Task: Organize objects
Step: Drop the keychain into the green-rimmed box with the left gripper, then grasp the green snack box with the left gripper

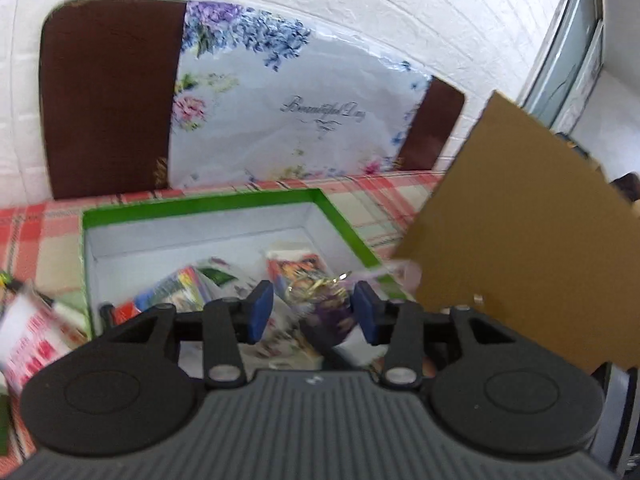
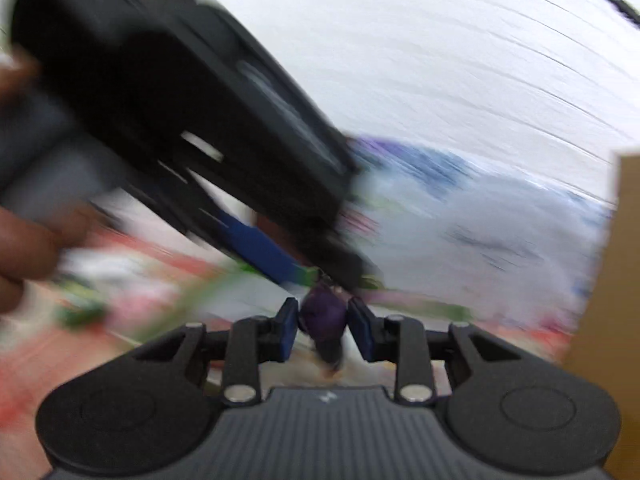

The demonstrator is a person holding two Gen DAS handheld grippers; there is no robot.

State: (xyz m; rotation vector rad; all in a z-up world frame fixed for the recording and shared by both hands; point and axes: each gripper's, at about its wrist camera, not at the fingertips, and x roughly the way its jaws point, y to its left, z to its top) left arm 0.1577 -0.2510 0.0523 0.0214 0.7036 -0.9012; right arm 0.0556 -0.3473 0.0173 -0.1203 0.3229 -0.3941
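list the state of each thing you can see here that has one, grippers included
green-rimmed box: open, no lid on, packets and cards lying inside
brown cardboard sheet: tilted, off the box, at its right
purple keychain: between the right gripper's pads, contact blurred
left gripper: open, nothing pinched, above the box
right gripper: part closed around the keychain, grip unclear
floral bag: upright against the wall
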